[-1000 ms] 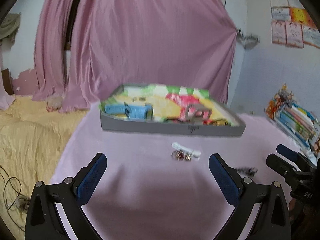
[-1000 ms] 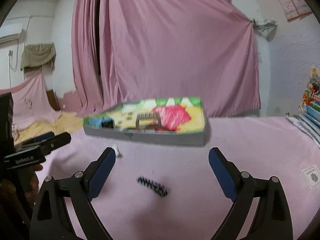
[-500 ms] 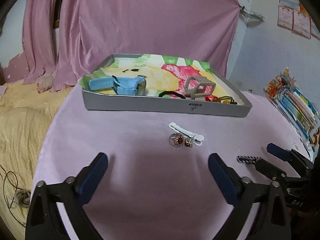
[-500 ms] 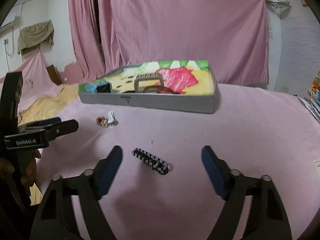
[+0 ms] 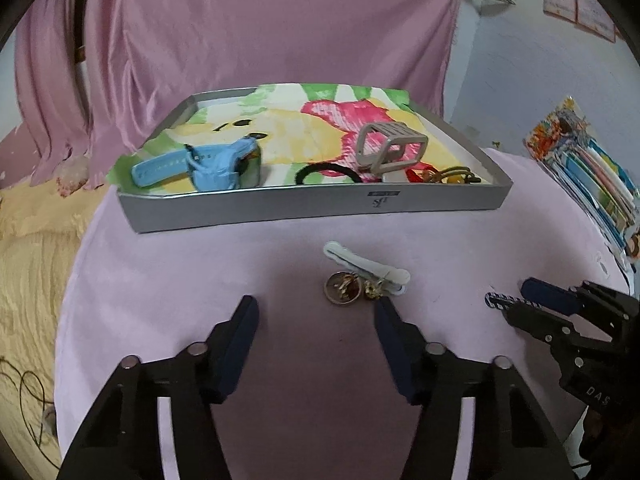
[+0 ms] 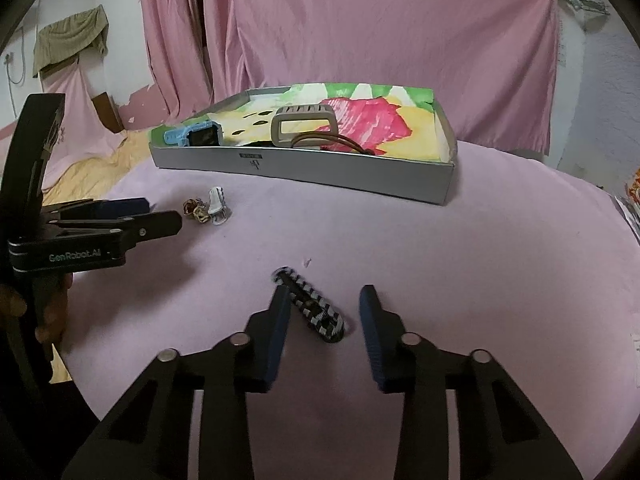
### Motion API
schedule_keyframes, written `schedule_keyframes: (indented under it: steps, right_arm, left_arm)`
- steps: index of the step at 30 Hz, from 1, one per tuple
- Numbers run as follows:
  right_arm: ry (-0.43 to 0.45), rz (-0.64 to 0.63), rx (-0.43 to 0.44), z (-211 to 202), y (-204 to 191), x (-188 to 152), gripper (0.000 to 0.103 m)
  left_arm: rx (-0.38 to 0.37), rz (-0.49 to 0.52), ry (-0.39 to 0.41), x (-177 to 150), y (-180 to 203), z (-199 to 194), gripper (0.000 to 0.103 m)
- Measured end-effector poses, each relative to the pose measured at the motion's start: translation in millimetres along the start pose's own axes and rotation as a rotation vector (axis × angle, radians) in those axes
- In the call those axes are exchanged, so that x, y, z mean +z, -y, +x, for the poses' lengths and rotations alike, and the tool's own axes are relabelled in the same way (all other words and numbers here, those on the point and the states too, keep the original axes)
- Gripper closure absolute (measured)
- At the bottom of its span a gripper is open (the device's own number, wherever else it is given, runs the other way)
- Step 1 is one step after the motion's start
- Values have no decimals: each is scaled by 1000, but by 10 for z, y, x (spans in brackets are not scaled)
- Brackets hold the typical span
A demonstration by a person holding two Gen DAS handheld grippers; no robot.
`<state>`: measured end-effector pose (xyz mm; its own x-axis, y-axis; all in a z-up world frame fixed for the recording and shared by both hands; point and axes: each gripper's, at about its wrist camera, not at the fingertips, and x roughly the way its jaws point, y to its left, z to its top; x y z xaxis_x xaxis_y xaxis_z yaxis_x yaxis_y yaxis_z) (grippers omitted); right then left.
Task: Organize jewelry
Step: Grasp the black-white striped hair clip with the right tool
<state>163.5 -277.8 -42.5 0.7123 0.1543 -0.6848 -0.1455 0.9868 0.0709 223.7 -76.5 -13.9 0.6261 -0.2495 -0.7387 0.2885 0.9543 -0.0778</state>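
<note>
On the pink cloth of the desk [image 5: 160, 280], in front of the grey tray [image 5: 280, 206], lie the small pieces of jewelry. A white hair clip [image 5: 366, 266] rests just before the tray wall, and touching it on the near side are a round gold pendant [image 5: 342, 287] and a small gold earring [image 5: 372, 289]. The left claw [image 5: 316, 310] is low over the cloth just before these pieces; its jaws are closing, but nothing is between them, and the right pad tip stands just beside the earring. In the right wrist view the same little group [image 6: 208, 206] lies near the tip of the left claw.

Further to the right, a black and white patterned hair clip [image 6: 314, 309] lies slanted on the cloth. The right claw [image 6: 324, 298] is around it: the jaws are closing with the clip between them. The left pad is very near or touching the clip's far part, I cannot tell which, and the right pad stands apart from it.

Inside the tray, on a colourful paper lining, are a blue watch [image 5: 208, 162], a grey watch band [image 5: 390, 146], a black hair tie [image 5: 326, 170] and some brown cords [image 5: 452, 174] at the right corner. A pink curtain [image 5: 260, 20] hangs behind, and a stack of colourful packets [image 5: 592, 184] lies at the right edge
</note>
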Motion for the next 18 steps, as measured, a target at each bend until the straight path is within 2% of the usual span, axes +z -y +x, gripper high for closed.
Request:
schedule_keyframes:
  steps: [3, 4, 9, 11, 16, 18]
  right_arm:
    - [-8, -3, 13, 35, -13, 45, 75]
    - [-10, -4, 12, 48, -15, 58, 79]
    - [-28, 7, 23, 130, -28, 155, 89]
    - [-29, 14, 30, 153, -25, 174, 89]
    - [-28, 18, 38, 200, -37, 200, 89]
    - [-29, 20, 40, 217, -44, 215, 91]
  left_arm:
    - [-14, 19, -6, 33, 29, 21, 58]
    - [-10, 28, -8, 44, 42, 30, 60]
    - [-3, 77, -21, 89, 107, 77, 64]
    - [3, 97, -29, 108, 135, 87, 73]
    - [4, 113, -34, 121, 144, 91, 84]
    - [0, 111, -31, 117, 136, 82, 84]
